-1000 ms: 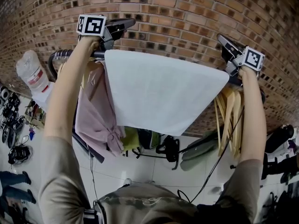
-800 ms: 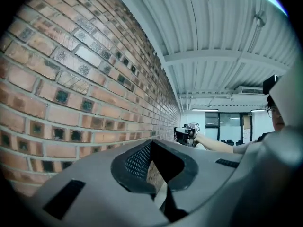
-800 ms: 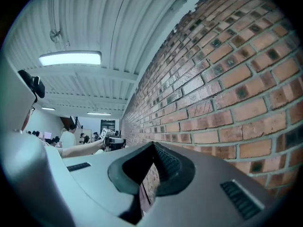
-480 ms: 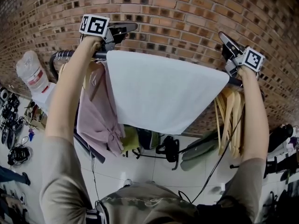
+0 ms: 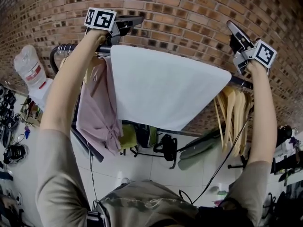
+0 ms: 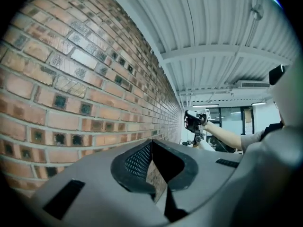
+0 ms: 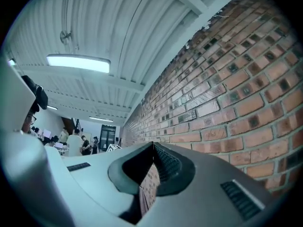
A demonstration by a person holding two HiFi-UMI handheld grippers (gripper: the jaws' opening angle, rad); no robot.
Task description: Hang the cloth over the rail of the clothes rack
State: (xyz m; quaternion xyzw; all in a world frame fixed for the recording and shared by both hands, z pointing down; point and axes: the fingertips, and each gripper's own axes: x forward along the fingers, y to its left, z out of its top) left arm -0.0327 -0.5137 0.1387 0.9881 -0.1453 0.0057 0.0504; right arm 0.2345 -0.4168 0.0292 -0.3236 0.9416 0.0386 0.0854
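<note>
The white cloth [image 5: 161,89] hangs draped over the rail [image 5: 65,47]. The left tool [image 5: 137,20] and right tool [image 5: 231,26], each pinched together on nothing, sit above it by the brick wall [image 5: 189,11]. The hanging looks done; next, both need drawing back clear of the cloth.

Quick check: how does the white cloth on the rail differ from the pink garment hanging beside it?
The white cloth is spread wide and smooth across the rail; the pink garment hangs bunched and narrow. The pink garment reaches lower than the white cloth's bottom edge. Both hang from the same rail, side by side, in front of the brick wall.
</note>
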